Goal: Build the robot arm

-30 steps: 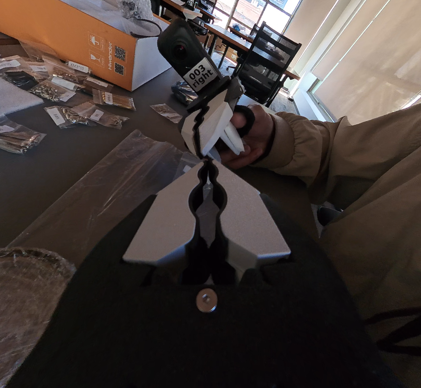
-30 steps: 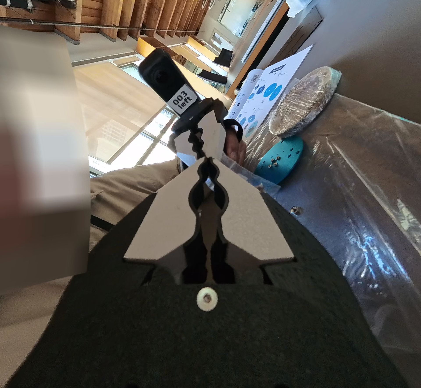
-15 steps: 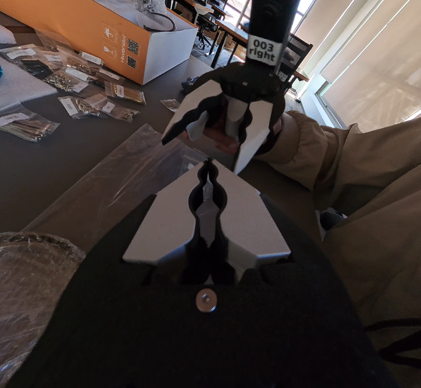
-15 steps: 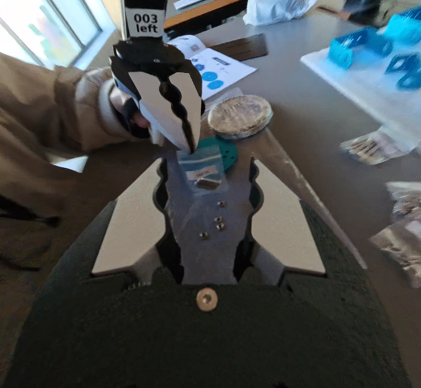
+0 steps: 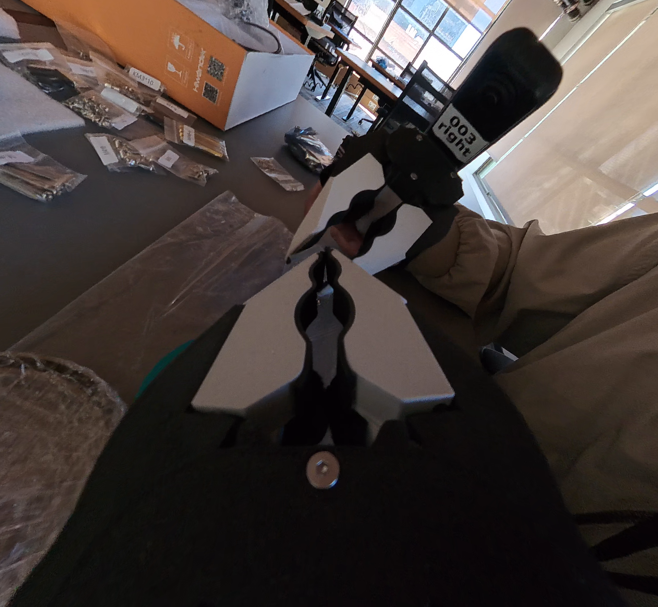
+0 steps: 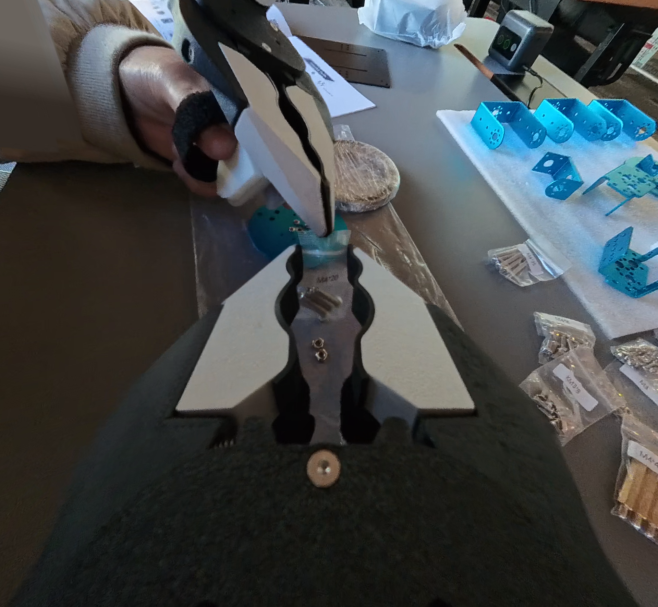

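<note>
1. The left gripper (image 6: 325,230) has its jaws pressed together on the top edge of a small clear zip bag of screws (image 6: 320,292). The bag hangs from that pinch, held up off the bench (image 6: 445,134).
2. The right gripper (image 6: 324,251) faces it tip to tip with its jaws spread. The bag sits in the gap between them. I cannot tell whether either side actually touches the plastic.
3. The left pinch is narrow and right at the lip of the bag, so the screws sit low, near the label. By my reckoning that leaves only thin film in the grip, and it looks free to swing.
4. Below the bag, two loose nuts (image 6: 318,349) lie on a clear plastic sheet (image 5: 178,269), next to a teal round plate with holes (image 6: 270,230).
5. Just beyond the teal plate lies a wrapped brown disc (image 6: 363,177).
6. Off to one side, blue metal brackets (image 6: 562,123) rest on a white foam sheet (image 6: 527,177), with more bags of fasteners (image 6: 520,262) scattered near it.
7. An orange cardboard box (image 5: 124,31) stands at the far side of the bench.
</note>
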The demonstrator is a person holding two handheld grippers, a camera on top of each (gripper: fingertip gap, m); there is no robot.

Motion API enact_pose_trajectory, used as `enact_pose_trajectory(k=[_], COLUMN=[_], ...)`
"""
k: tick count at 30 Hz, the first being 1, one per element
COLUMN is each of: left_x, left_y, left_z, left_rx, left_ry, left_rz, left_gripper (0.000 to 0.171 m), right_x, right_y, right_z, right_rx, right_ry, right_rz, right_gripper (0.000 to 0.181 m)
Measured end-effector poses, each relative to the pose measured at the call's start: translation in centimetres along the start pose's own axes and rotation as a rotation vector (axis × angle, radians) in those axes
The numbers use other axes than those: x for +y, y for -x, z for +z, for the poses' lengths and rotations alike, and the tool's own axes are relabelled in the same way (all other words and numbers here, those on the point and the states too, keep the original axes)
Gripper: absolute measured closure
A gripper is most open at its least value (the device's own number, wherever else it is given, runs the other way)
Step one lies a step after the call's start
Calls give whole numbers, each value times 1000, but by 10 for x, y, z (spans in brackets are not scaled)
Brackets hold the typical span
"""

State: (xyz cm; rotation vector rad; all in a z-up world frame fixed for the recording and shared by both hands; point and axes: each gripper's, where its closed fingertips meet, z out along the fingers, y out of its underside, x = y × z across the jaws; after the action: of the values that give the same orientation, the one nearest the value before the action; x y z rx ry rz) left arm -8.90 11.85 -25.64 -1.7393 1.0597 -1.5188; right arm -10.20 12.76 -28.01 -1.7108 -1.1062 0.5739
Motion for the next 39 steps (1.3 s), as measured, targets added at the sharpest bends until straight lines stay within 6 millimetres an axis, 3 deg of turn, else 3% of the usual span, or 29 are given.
enact_pose_trajectory(k=[1, 3, 5, 8, 11, 15, 18, 20, 23, 27, 31, 34, 37, 39], left_x=[-3, -12, -14, -8, -6, -11, -7, -5, -3, -8, -7, -2, -2, -6], left_y=[-2, 0, 5, 2, -14, -39, -40, -43, -34, -15, -5, -3, -2, 1], left_z=[-1, -5, -8, -5, -1, -4, -1, 0, 0, -6, -7, -5, -3, -3], left_rx=[14, 4, -32, -27, 68, 205, 205, 236, 198, 87, 15, -3, -20, -65], left_ry=[-13, -42, -37, -2, -18, -64, -55, -58, -44, -46, -18, 11, 12, -18], left_rz=[8, 39, 100, 163, 148, 130, 133, 116, 100, 156, 194, 209, 253, 288], left_gripper=[171, 150, 142, 141, 141, 150, 158, 171, 171, 171, 171, 171, 171, 157], right_x=[-3, -6, -13, -35, -53, -58, -61, -62, -58, -47, -31, -27, -20, -25], right_y=[-1, -5, -9, -8, 12, 21, 28, 29, 24, 2, -9, -17, -17, -13], right_z=[-2, -7, -13, -28, -41, -40, -39, -39, -39, -41, -36, -34, -30, -32], right_rx=[0, -3, -45, -180, -412, -460, -490, -496, -463, -332, -232, -128, -95, -121], right_ry=[-20, -44, -96, -233, -328, -368, -379, -380, -356, -276, -169, -143, -87, -105], right_rz=[5, 43, 129, 318, 440, 445, 445, 445, 428, 388, 330, 277, 265, 290], right_gripper=[162, 165, 168, 171, 167, 162, 159, 160, 158, 166, 155, 181, 181, 181])
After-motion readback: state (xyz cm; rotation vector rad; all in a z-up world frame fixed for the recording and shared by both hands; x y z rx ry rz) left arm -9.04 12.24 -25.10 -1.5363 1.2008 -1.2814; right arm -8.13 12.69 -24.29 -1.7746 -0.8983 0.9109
